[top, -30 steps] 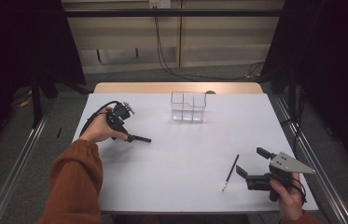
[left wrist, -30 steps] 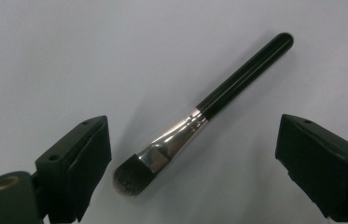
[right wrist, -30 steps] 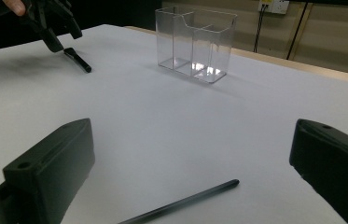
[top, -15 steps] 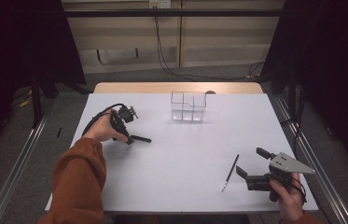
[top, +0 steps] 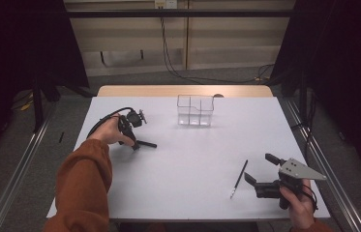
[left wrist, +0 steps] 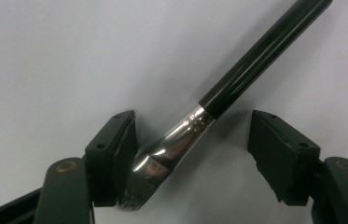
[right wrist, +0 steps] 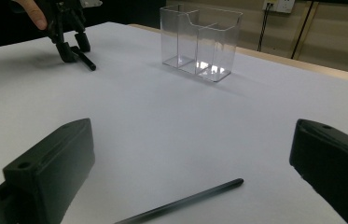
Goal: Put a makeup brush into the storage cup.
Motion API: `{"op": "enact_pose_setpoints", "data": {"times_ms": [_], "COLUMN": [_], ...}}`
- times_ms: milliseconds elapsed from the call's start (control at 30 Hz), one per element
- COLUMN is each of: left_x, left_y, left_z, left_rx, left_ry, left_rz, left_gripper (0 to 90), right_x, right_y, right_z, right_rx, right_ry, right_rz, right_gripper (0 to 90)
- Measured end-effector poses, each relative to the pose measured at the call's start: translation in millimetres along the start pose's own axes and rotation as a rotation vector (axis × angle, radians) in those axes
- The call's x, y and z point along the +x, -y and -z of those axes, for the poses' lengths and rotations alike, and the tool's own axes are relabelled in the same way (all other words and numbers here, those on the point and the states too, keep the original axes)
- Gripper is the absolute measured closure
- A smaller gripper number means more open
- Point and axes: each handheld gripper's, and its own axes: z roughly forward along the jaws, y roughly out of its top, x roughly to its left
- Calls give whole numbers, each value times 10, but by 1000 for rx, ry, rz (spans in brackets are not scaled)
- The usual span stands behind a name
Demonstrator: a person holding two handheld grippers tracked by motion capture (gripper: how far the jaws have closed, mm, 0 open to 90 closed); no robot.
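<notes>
A flat brush (left wrist: pixel 237 79) with a black handle, a silver ferrule and dark bristles lies on the white table (top: pixel 192 154) at the left. My left gripper (top: pixel 134 145) points down over its bristle end. Its jaws have just been closing and stand on either side of the ferrule. In the left gripper view, one jaw touches the ferrule and the other is apart from it. The handle (top: pixel 146 143) sticks out to the right. My right gripper (top: pixel 259 167) rests open near the front right, beside a thin black stick (top: pixel 238 179).
A clear plastic box (top: pixel 195 110) with compartments stands at the back middle of the table. In the right gripper view, that box (right wrist: pixel 199 42) is ahead, the left gripper (right wrist: pixel 71 46) is far left, and the stick (right wrist: pixel 185 200) lies between the open jaws.
The left hand has barely shifted over the brush. The right gripper has kept still.
</notes>
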Motion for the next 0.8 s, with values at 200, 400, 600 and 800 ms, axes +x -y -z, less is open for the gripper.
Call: {"op": "enact_pose_setpoints", "data": {"times_ms": [200,400,600,800], "left_x": [34,41,43,18], "left_y": [16,0,-23,-49], "left_z": [25,28,35,32], "left_rx": [0,10,39,54], "left_ry": [-8,-12,3,-2], "left_rz": [19,61,65,69], "left_gripper": [475,578,695,755], "right_x": [-6,-1,-4,-3], "right_y": [6,12,18,17], "right_z": [16,5,0,-3], "right_rx": [0,13,21,22], "right_ry": [3,9,10,8], "right_rz": [-5,-5,-8,-7], "right_gripper": [0,0,0,0]}}
